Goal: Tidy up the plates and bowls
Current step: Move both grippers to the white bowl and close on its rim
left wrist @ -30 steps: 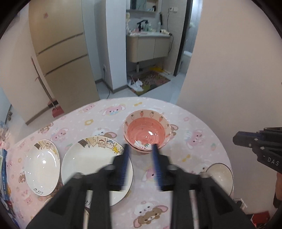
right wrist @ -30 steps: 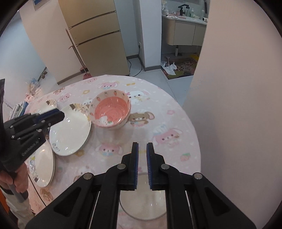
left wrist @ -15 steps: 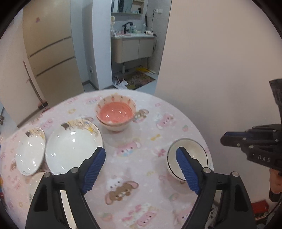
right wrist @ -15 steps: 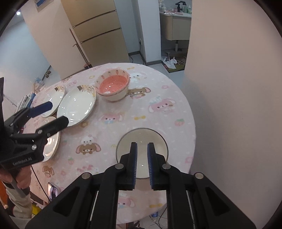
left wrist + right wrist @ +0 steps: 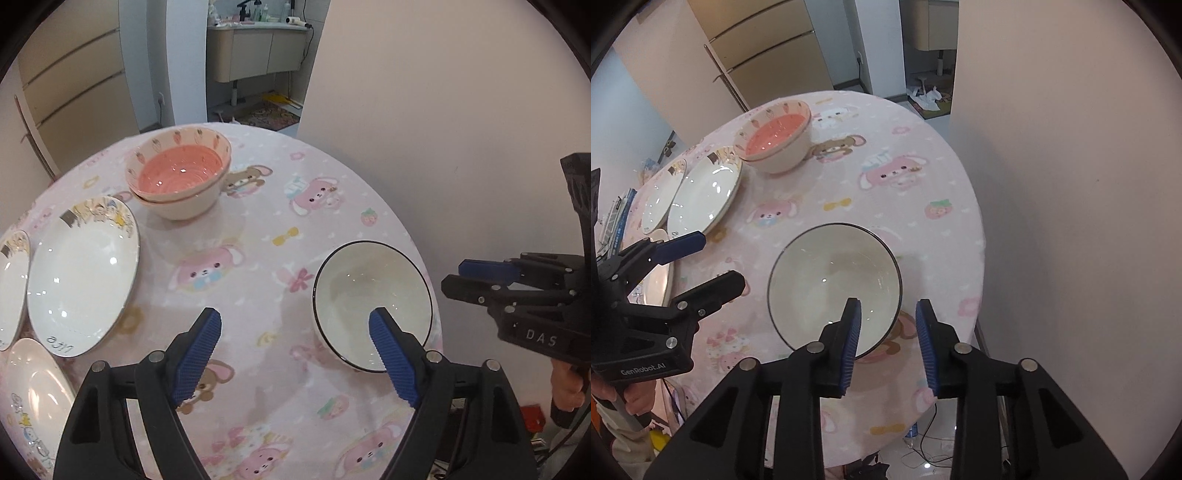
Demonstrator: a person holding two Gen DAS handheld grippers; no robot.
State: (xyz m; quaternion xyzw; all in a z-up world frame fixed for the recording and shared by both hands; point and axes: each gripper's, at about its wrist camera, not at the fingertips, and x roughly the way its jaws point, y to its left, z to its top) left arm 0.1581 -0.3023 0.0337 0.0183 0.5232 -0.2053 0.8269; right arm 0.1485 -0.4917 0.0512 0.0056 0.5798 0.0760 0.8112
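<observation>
A white bowl with a dark rim [image 5: 365, 295] [image 5: 827, 284] stands near the table's right edge. My right gripper [image 5: 888, 314] is open and empty above its near right rim, left fingertip over the bowl's inside. My left gripper [image 5: 295, 325] is wide open and empty to the left of the bowl; it also shows in the right wrist view [image 5: 713, 258]. Two stacked pink bowls [image 5: 179, 175] [image 5: 774, 138] stand at the far side. A large white plate [image 5: 81, 273] [image 5: 703, 194] lies at the left, a smaller plate [image 5: 11, 288] [image 5: 663, 194] beside it, another plate [image 5: 33, 398] nearer.
The round table has a pink cartoon tablecloth [image 5: 255, 229]. A beige wall [image 5: 443, 110] stands close to the table's right edge. A fridge [image 5: 757, 48] and a bathroom doorway [image 5: 255, 55] lie beyond. My right gripper shows at the right of the left wrist view [image 5: 458, 277].
My left gripper opened wide and drew back from the pink bowls. My right gripper opened and came lower over the white bowl's rim.
</observation>
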